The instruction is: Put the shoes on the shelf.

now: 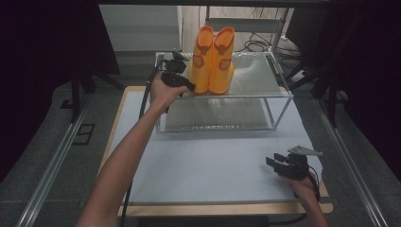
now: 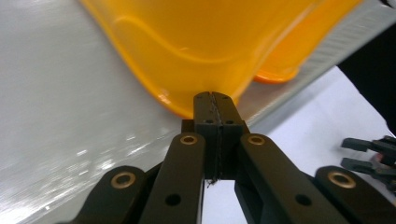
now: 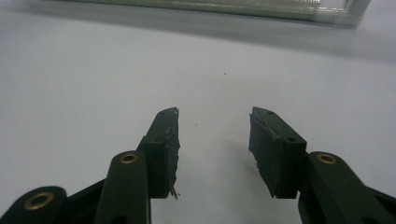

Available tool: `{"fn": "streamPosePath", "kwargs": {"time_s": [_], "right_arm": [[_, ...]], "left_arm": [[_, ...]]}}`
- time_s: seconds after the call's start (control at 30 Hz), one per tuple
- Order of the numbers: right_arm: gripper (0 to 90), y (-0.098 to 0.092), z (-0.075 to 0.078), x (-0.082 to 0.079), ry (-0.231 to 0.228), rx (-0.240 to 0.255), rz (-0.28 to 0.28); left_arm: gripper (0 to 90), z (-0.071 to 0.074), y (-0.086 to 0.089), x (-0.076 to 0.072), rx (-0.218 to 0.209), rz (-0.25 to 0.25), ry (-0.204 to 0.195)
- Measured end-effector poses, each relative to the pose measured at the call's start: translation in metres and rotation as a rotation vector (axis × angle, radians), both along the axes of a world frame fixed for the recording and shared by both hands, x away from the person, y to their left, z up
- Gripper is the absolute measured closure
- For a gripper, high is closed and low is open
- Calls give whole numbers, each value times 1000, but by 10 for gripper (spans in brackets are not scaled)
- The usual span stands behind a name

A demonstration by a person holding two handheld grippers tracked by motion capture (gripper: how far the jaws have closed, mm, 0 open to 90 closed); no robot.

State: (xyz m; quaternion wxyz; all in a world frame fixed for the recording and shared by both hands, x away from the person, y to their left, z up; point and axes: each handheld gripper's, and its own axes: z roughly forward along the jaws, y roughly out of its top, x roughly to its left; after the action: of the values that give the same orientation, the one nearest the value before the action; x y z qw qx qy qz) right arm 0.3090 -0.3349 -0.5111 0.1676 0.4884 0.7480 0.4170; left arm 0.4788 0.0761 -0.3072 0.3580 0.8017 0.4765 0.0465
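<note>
While the left gripper (image 1: 182,81), jaws closed on nothing, is nudging the boots (image 1: 213,59), they risk toppling off the shelf (image 1: 257,80). The right gripper (image 1: 276,161) is resting open.

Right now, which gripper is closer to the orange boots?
Left. The left gripper is up at the rack's top shelf, its shut jaws right against the boots. The right gripper sits low on the table's near right, well away, jaws open.
</note>
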Motion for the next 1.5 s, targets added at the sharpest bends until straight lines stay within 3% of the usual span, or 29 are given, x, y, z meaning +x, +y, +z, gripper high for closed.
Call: {"fn": "streamPosePath", "kwargs": {"time_s": [0.07,0.13,0.27,0.37,0.6,0.77,1.03,1.23,1.37,1.5], "right_arm": [[527,0,0,0,-1,-1,4],[527,0,1,0,-1,0,4],[527,-2,1,-1,-3,5,0],[528,-5,0,-1,-2,8,-6],[528,-8,1,-1,-1,13,-22],[528,-5,1,0,0,6,-18],[529,-6,-2,0,13,16,-16],[529,-6,-1,0,9,13,-16],[529,-5,-2,0,9,9,-14],[529,-6,-1,0,10,13,-17]], "left_arm": [[900,0,-6,0,-26,-16,7],[900,0,-14,0,-84,-46,21],[899,0,-28,-1,-47,-83,9],[899,2,-20,-3,-24,-75,1],[899,-1,13,2,-13,42,-19],[898,-8,8,10,-8,76,-26],[899,1,-5,10,-7,70,-41],[899,2,-16,8,-33,59,-49],[898,1,-13,7,-15,52,-60],[881,2,-4,4,-34,38,-60]]}}
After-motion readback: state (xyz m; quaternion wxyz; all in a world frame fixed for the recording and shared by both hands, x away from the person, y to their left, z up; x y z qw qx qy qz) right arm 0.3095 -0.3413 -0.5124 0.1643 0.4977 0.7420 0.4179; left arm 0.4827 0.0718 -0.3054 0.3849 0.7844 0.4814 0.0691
